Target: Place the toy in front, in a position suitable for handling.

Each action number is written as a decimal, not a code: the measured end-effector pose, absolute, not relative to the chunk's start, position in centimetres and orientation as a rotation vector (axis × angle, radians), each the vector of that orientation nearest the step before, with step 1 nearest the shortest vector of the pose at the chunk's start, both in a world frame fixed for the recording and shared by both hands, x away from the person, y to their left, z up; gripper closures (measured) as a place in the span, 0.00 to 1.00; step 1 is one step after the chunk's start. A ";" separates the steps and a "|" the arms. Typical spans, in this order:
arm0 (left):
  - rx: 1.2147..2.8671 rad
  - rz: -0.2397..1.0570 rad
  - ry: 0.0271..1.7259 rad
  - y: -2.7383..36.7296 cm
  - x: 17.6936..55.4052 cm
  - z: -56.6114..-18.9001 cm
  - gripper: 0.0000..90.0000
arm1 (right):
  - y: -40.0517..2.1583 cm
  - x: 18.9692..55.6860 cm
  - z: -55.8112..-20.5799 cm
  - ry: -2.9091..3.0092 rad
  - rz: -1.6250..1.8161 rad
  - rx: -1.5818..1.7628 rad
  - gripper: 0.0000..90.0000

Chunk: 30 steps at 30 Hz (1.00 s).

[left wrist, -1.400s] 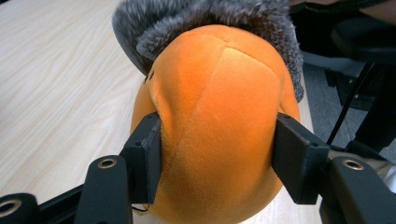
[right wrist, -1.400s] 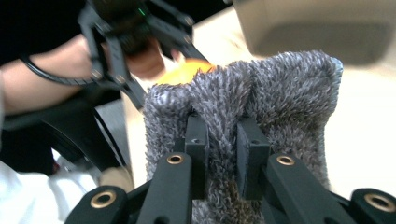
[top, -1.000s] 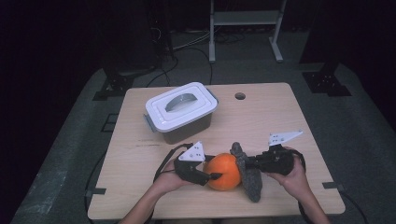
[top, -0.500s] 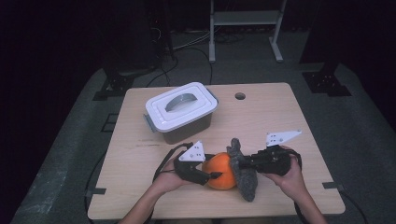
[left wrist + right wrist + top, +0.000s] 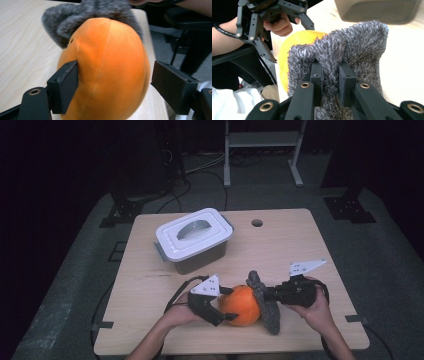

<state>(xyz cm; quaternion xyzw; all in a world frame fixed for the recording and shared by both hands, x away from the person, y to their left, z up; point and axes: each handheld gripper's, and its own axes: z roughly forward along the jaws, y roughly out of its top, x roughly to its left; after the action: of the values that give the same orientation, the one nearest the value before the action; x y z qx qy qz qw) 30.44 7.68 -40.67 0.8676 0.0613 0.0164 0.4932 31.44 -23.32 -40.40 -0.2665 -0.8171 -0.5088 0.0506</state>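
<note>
An orange plush ball (image 5: 241, 305) lies on the table near the front edge. My left gripper (image 5: 230, 304) straddles it from the left. In the left gripper view the ball (image 5: 107, 70) sits between the jaws; its jaws have just been opening, the left pad (image 5: 68, 85) still at the ball's side and the right pad (image 5: 172, 85) clear of it. My right gripper (image 5: 263, 295) is shut on a grey fuzzy cloth (image 5: 267, 307) draped against the ball's right side. In the right gripper view both pads pinch a fold of the cloth (image 5: 352, 45), with the ball (image 5: 297, 42) behind it.
A closed white-lidded plastic box (image 5: 192, 240) stands at the back left of the wooden table (image 5: 300, 250). A round cable hole (image 5: 257, 223) sits near the far edge. Dark floor, cables and a metal stand lie beyond.
The left gripper's jaws have spread wider around the orange ball. The right gripper, still holding the grey cloth, has barely shifted.
</note>
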 end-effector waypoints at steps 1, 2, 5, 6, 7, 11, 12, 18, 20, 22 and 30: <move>2.106 0.046 0.154 7.7 30.6 -40.7 0.24 | -23.4 31.5 -40.4 -2.483 -1.550 -0.815 0.85; 2.111 0.059 0.170 7.6 30.7 -40.7 0.22 | -23.3 31.5 -40.5 -2.482 -1.550 -0.816 0.85; 2.136 0.036 0.220 7.4 31.2 -41.4 0.13 | -23.0 31.4 -40.2 -2.492 -1.544 -0.804 0.85; 2.133 0.027 0.220 7.4 31.2 -41.5 0.15 | -22.9 31.3 -40.1 -2.499 -1.540 -0.799 0.85; 2.127 0.034 0.214 7.5 31.1 -41.6 0.20 | -22.8 31.3 -40.0 -2.503 -1.536 -0.798 0.85; 2.121 0.119 0.210 7.4 30.6 -40.8 0.41 | -22.5 30.6 -38.5 -2.510 -1.614 -0.766 0.86; 2.127 0.149 0.208 7.3 30.4 -40.7 0.42 | -22.4 30.4 -38.0 -2.503 -1.644 -0.753 0.86; 2.146 0.217 0.232 7.1 30.1 -40.4 0.44 | -20.8 29.9 -37.7 -2.556 -1.617 -0.710 0.86; 2.139 0.228 0.248 7.4 30.2 -40.2 0.45 | -21.3 30.5 -38.5 -2.527 -1.619 -0.737 0.86; 2.138 0.244 0.259 7.5 30.2 -40.0 0.45 | -21.7 30.8 -39.1 -2.528 -1.596 -0.783 0.86; 2.146 0.289 0.280 7.2 30.1 -39.9 0.45 | -21.2 30.1 -37.7 -2.503 -1.671 -0.756 0.86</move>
<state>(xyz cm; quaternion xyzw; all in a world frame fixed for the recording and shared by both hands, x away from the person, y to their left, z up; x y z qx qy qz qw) 30.08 7.24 -39.92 0.8723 0.1138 0.1175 0.4608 30.12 -21.19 -37.68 -0.2434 -0.8065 -0.5385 0.0191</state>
